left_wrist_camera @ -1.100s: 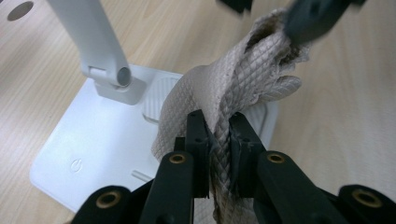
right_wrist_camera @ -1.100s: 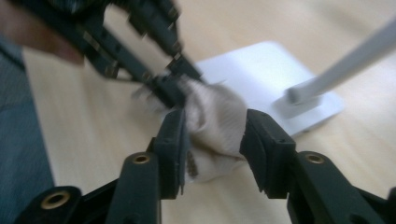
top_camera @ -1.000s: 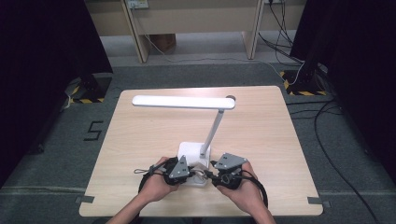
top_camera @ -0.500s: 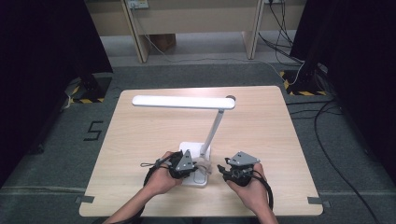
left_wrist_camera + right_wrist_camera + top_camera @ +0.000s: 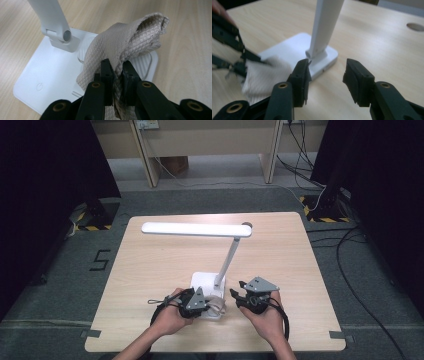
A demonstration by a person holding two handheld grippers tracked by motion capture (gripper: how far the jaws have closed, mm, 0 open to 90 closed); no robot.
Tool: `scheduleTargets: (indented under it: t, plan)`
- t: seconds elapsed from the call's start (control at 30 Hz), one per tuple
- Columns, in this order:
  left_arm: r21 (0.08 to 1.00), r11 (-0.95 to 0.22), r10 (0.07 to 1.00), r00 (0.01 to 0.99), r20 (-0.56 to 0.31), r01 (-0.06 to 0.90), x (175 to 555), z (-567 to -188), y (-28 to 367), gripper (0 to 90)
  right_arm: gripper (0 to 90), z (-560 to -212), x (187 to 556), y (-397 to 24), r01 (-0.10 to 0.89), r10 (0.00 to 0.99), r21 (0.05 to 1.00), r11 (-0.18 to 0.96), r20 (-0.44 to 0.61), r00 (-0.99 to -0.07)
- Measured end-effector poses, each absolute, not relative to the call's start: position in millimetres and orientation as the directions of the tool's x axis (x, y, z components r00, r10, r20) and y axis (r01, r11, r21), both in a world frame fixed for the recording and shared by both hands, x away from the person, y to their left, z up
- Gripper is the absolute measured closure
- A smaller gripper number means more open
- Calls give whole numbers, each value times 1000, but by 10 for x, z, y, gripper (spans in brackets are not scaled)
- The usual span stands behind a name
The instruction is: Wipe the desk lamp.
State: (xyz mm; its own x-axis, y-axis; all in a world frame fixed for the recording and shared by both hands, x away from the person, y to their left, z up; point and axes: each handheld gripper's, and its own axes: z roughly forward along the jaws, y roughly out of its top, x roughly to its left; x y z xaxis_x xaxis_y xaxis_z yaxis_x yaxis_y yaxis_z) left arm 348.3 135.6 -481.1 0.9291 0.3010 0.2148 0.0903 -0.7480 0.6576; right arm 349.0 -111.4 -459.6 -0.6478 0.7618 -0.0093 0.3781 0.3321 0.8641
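The left gripper [image 5: 116, 72] squeezes a folded cloth [image 5: 125, 42] and holds it on the white base [image 5: 45, 72] of the desk lamp [image 5: 200, 229]. It looks like wiping time. The right gripper [image 5: 325, 75] is wide open and holds nothing, just beside the lamp's pole [image 5: 324, 25]. Next, the cloth should rub across the base while the lamp stays put.

The right tongs [image 5: 239, 297] have drawn back from the lamp base [image 5: 202, 281]; the left tongs [image 5: 212, 306] have edged right with the cloth [image 5: 216, 303].
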Motion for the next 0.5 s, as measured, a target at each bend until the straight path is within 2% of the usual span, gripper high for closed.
scheduleTargets:
  t: [0.3,0.5]
  plan:
    - [644,-762,267,940,210,72,3284,-4792,1402,810,447,-4245,3602,-1006,279,766,922,269,-29,-642]
    - [656,-749,295,935,199,97,3182,-4761,1536,809,397,-3992,3720,-986,201,775,948,246,-67,-629]
